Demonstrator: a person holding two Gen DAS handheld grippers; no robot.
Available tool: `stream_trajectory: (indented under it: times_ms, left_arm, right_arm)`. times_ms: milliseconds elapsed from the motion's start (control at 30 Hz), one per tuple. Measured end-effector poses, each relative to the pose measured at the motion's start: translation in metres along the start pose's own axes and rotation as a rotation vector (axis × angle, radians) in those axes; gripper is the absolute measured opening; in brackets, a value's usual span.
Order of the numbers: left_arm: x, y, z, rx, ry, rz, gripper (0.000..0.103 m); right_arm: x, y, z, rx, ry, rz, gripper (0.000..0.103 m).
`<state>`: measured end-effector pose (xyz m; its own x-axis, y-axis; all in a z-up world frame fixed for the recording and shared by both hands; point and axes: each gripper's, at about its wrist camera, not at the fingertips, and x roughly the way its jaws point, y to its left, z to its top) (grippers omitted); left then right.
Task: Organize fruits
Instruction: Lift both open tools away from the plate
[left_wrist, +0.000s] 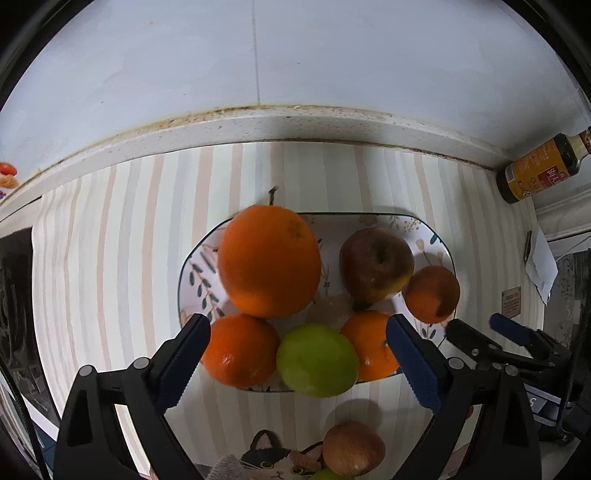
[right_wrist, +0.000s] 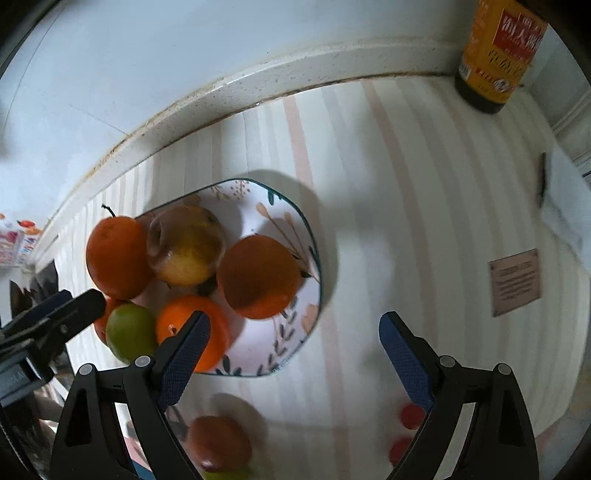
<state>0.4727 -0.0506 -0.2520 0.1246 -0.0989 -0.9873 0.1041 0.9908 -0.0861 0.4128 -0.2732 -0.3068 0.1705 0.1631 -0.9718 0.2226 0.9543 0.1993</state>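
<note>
Four oranges (left_wrist: 269, 261), a red-yellow apple (left_wrist: 376, 264) and a green fruit (left_wrist: 317, 360) sit close together on the flowery plate (left_wrist: 194, 266), and a brown fruit (left_wrist: 354, 448) lies nearby.

Left gripper (left_wrist: 297, 338) open over plate (left_wrist: 192, 273) w/ oranges, apple (left_wrist: 375, 264), green fruit (left_wrist: 317, 360); brown fruit (left_wrist: 352, 448) near.

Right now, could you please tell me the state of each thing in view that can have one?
Left gripper: open, empty, above the plate's near side.
Right gripper: open, empty, above the plate's right edge.
Floral-patterned ceramic plate: loaded with six fruits.
Large orange with a stem: on the plate.
Green round fruit: at the plate's near rim.
Brown round fruit: off the plate, on the striped cloth.
Dark sauce bottle with orange label: standing upright.
</note>
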Motion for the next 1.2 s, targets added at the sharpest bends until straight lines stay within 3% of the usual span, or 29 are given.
stream_trajectory:
  times_ms: [233,567,967,1200]
  left_arm:
    - [-0.025,0.012,-0.03,-0.029,-0.061,0.051,0.097]
    - [-0.077,0.033,-0.107,-0.082,-0.203,0.11,0.097]
    - [-0.15,0.018,-0.163,-0.047,-0.379,0.126,0.097]
    - [-0.169,0.013,-0.181,-0.04,-0.415,0.107,0.097]
  right_arm:
    - [-0.03,0.019,-0.026,-0.088,-0.069,-0.076,0.095]
    - [-0.082,0.056,-0.09,-0.192,-0.2,-0.103,0.095]
    - [-0.157,0.077,-0.149,-0.222,-0.353,-0.086,0.095]
    - [-0.18,0.08,-0.172,-0.216,-0.386,-0.053,0.095]
